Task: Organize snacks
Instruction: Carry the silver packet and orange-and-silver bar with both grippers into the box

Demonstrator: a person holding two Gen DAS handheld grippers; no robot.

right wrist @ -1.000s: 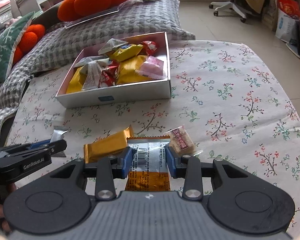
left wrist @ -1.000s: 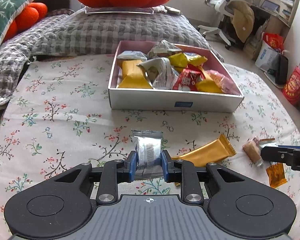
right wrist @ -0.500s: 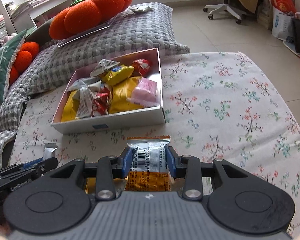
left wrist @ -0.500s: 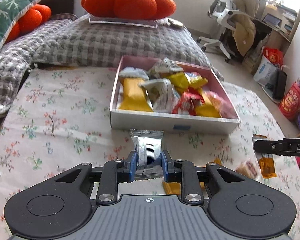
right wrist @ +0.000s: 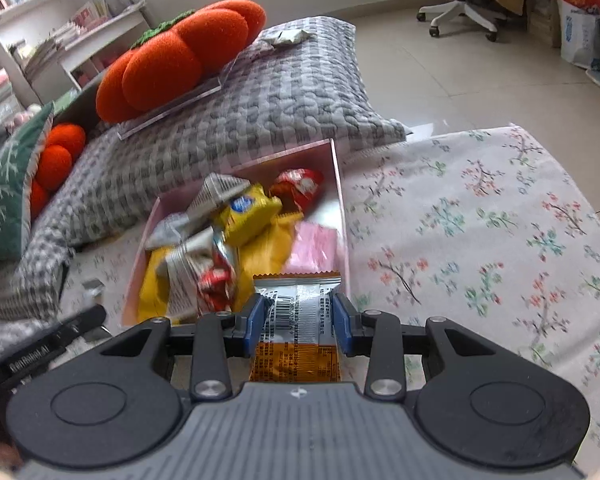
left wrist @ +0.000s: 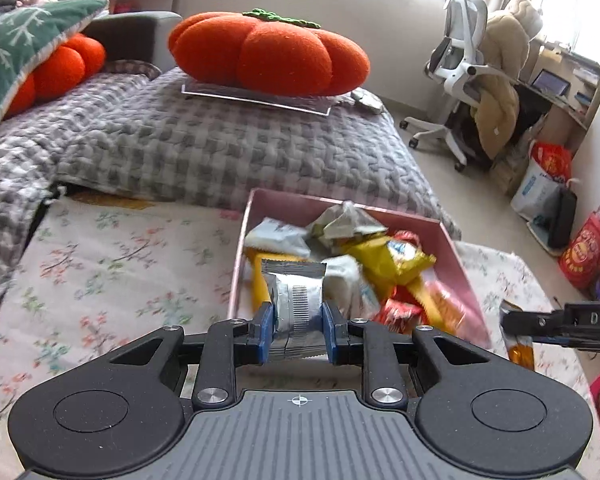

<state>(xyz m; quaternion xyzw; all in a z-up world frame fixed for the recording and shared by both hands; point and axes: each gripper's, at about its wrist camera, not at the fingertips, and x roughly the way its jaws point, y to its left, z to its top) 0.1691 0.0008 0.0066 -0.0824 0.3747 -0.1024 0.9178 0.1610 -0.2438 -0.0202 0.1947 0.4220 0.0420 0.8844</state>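
Now your left gripper (left wrist: 299, 332) pinches a silver snack packet (left wrist: 296, 304) between its blue pads, while your right gripper (right wrist: 298, 322) clamps an orange-and-silver wrapper (right wrist: 296, 332) (barcode side up). Both packets hang at the near edge of the pink box (right wrist: 338, 184), already heaped with snacks, which sits on the floral cloth (right wrist: 480, 248) beside a grey quilted cushion (left wrist: 220, 148).

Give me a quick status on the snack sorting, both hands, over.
Left tongs shut on silver packet. Right tongs shut on orange packet. Both at near edge of the pink box, already full of snacks. Nothing blocking.
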